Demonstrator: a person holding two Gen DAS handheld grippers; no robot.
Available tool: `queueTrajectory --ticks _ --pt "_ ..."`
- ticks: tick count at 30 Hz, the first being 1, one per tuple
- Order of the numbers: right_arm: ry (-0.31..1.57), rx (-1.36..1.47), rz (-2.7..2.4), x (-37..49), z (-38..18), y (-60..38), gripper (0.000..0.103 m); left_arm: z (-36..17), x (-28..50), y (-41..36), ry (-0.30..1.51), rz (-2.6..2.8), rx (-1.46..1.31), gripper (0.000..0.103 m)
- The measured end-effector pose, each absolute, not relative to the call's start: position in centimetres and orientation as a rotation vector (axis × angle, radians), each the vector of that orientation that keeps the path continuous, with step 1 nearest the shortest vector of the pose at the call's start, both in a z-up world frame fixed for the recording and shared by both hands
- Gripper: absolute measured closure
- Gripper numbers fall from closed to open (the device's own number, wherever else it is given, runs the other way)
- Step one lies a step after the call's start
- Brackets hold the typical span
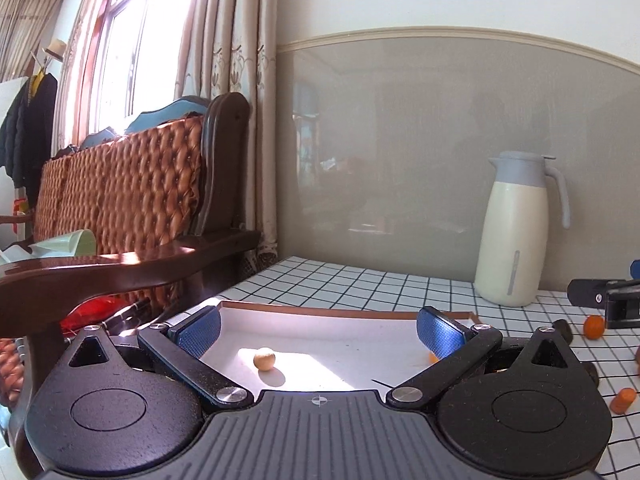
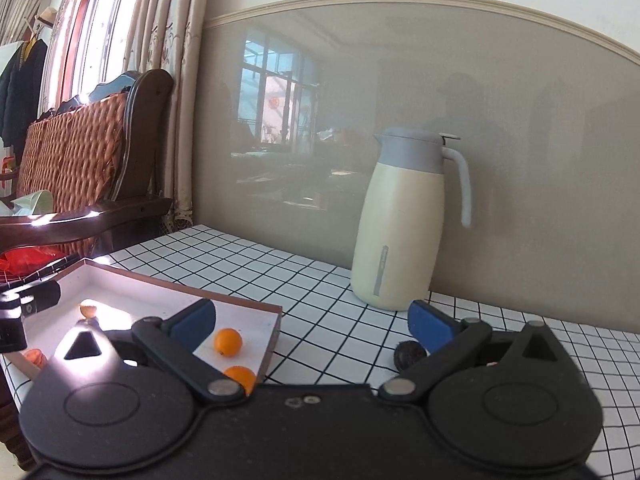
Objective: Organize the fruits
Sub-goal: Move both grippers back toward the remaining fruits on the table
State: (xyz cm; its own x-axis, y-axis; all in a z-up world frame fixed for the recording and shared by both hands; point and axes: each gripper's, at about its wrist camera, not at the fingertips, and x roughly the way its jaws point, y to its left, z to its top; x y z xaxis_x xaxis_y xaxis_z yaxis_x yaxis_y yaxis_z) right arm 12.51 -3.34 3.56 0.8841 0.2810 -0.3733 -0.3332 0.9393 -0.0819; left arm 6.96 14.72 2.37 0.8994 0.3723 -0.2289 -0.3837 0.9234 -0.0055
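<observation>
Two grippers, both with jaws spread wide and nothing between the pads. Left gripper [image 1: 318, 330] sits over the near edge of the shallow white tray [image 1: 344, 312], blue pads just inside its side walls. One pale round fruit [image 1: 264, 359] lies on the tray floor between the jaws, clear of both. An orange bit shows by the right pad [image 1: 433, 357], mostly hidden, probably another fruit.

Right gripper [image 2: 312, 322] straddles the tray's right wall [image 2: 272, 336]: left finger over the tray, right finger over the checked tablecloth [image 2: 320, 280]. Inside the tray near that wall: two orange fruits, one mid-floor [image 2: 227, 342], one at the near corner [image 2: 241, 377]. A dark round fruit [image 2: 409, 354] rests on the cloth just beside the right finger.

More orange pieces [image 1: 593, 327] lie on the cloth right of the tray, loose. Cream jug [image 2: 400, 220] stands at the back wall, well apart from the tray. Cloth between tray and jug is open. Wooden chair arm [image 1: 132, 264] crowds the tray's left side.
</observation>
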Motion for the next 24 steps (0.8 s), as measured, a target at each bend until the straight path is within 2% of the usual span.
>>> queueTrajectory --ticks 6,14,16,24 --pt "0.406 -0.136 0.297 10.5 3.1 -7.0 0.007 2.1 6.9 11.7 0.275 0.248 -0.018 0.000" --pt "0.434 -0.110 0.219 9.0 2.6 -12.6 0.018 1.7 7.9 6.5 0.280 0.145 0.012 0.000" --pt "0.445 -0.111 0.203 8.8 2.3 -13.6 0.024 1.5 8.2 5.4 0.281 0.129 0.013 0.000" --pt "0.462 -0.117 0.131 9.0 1.4 -16.8 0.029 0.7 9.3 0.3 0.267 0.009 0.084 0.000"
